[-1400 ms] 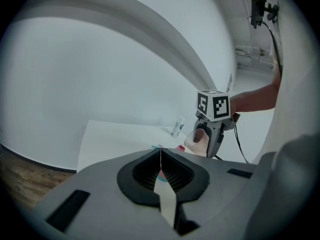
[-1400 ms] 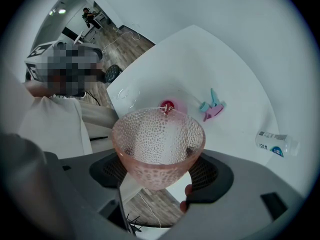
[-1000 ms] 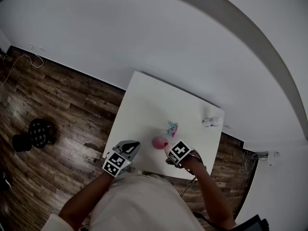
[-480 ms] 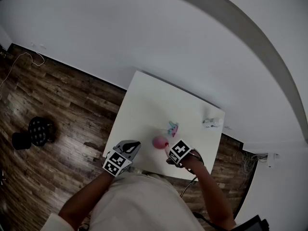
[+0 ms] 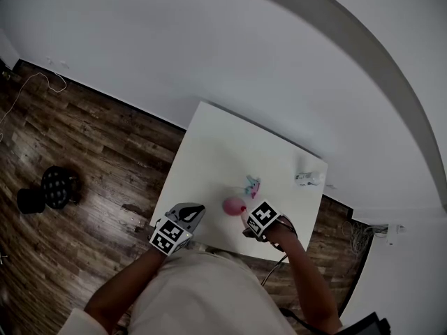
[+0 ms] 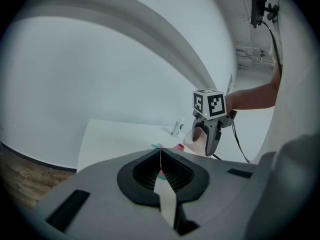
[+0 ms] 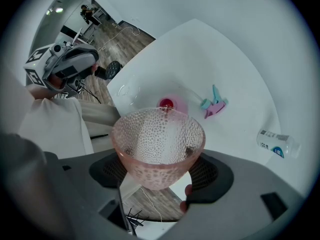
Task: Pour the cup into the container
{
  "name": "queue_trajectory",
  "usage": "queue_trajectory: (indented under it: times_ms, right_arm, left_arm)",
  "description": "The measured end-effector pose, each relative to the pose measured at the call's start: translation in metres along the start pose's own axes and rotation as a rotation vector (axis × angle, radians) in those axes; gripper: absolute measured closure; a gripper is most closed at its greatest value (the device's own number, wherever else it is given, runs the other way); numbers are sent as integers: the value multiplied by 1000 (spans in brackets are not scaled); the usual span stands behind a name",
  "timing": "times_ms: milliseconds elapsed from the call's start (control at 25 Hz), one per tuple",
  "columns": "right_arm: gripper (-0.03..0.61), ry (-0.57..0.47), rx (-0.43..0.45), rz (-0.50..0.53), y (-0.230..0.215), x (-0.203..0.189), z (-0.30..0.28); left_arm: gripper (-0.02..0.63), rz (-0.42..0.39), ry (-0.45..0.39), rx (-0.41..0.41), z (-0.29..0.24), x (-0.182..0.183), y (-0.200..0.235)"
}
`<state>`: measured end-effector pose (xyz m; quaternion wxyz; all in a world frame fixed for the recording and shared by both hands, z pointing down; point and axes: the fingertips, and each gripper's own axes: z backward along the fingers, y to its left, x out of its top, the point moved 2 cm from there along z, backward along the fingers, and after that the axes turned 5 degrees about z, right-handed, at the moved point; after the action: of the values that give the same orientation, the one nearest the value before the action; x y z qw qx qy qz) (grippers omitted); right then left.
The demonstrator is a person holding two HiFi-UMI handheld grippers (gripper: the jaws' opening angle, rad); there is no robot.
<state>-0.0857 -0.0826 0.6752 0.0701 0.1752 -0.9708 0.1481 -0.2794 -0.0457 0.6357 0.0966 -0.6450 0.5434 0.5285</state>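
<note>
Right gripper (image 7: 159,170) is clamped on the cup (image 7: 158,134). The cup is pink, dimpled and see-through, with one jaw on each side of its lower wall. Its own view looks over the rim into the cup, but I can't tell what's inside.

Left gripper (image 6: 160,156) has its jaws pressed together with nothing in them. Head view puts it off the near-left edge of the table (image 5: 209,145), well to the left of the right gripper.

Left gripper view adds what the right gripper view can't: the right gripper seen from outside. The marker cube (image 6: 209,104) is on top and the jaws point down. The cup is off the table surface, with its mouth turned toward the left gripper.

In right gripper view, the container (image 7: 166,103) sits on the table just past the cup's rim. It has a red-pink centre, and its walls are too faint to trace. Head view merges cup and container into one pink blob at the right gripper's tips.

Further out and to the right of the right gripper, a teal-and-pink item (image 7: 214,105) lies flat on the table.

Farthest out, near the table's far right edge, a small bottle (image 7: 276,144) with a printed label looks to be on its side.

Head view also shows wood floor (image 5: 84,159) off to the left of the left gripper.
</note>
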Motion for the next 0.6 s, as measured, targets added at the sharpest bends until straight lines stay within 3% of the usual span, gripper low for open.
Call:
queue_trajectory:
  times_ms: [600]
  right_arm:
    - [212, 37, 20, 6, -1, -6, -2]
  left_arm:
    - [600, 5, -3, 2, 0, -5, -3]
